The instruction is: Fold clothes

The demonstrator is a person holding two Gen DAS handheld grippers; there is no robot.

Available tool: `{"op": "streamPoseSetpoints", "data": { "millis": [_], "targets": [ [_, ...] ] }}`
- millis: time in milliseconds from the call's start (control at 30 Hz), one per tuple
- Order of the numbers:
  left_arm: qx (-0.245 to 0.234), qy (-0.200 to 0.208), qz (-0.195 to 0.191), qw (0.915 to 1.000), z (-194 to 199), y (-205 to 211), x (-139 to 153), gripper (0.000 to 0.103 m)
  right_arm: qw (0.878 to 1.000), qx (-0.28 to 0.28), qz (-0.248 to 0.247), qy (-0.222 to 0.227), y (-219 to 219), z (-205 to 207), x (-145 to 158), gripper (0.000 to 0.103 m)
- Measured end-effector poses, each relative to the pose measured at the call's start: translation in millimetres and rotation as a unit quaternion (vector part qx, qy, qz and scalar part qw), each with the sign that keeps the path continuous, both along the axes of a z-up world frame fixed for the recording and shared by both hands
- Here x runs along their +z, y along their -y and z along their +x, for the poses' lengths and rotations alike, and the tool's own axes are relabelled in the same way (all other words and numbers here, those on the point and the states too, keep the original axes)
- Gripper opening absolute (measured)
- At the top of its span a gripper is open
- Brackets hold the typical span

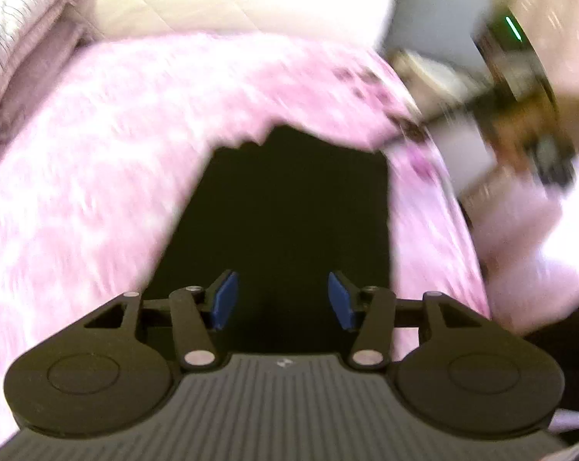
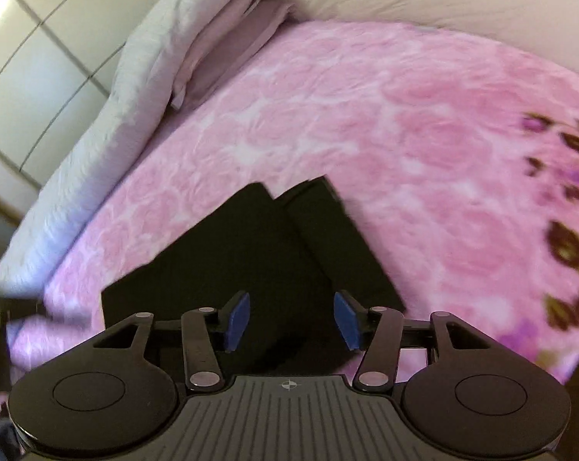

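On the pink floral bedspread (image 2: 385, 115) lies a folded black garment (image 2: 251, 249), below and ahead of both tools; the left tool (image 1: 282, 299) and right tool (image 2: 291, 320) gape part-open, pads clear, holding nothing.

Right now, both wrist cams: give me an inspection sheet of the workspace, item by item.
Surface: pink floral blanket spread over a bed; darker flower print toward its right edge.
Job's things: black garment lying flat on the blanket, partly folded, two layers overlapping at its far end.
Clutter: folded pale bedding stacked at the bed's far left; nothing else seen on the blanket.
Grippers: left gripper open, nothing between its blue pads, garment below it. Right gripper open, likewise empty above the garment.
Cables: nothing seen.
Surroundings: white panelled wardrobe beside the bed; left view's right side too blurred to read.
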State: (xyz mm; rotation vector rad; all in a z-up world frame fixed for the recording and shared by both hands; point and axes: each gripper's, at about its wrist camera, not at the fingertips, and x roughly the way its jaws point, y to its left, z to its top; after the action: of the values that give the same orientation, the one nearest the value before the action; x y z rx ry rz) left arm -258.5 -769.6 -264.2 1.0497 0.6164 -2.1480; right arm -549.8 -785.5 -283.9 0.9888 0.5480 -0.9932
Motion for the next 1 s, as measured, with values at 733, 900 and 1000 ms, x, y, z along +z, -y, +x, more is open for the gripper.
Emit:
{"op": "streamPoseSetpoints", "data": {
  "millis": [733,900,1000],
  "targets": [
    [-0.052,-0.085,0.093,0.9907,-64,193,-41,0.005,0.995,0.029,0.067,0.064,27,-44,-9,0.007],
    [-0.028,-0.050,0.124,0.9905,-87,226,-95,0.031,0.995,0.005,0.087,0.044,41,-57,-39,0.012],
    [0.012,-0.063,0.149,0.9867,-73,236,-105,0.044,0.992,-0.016,0.116,0.056,51,-65,-57,0.020]
  ]
}}
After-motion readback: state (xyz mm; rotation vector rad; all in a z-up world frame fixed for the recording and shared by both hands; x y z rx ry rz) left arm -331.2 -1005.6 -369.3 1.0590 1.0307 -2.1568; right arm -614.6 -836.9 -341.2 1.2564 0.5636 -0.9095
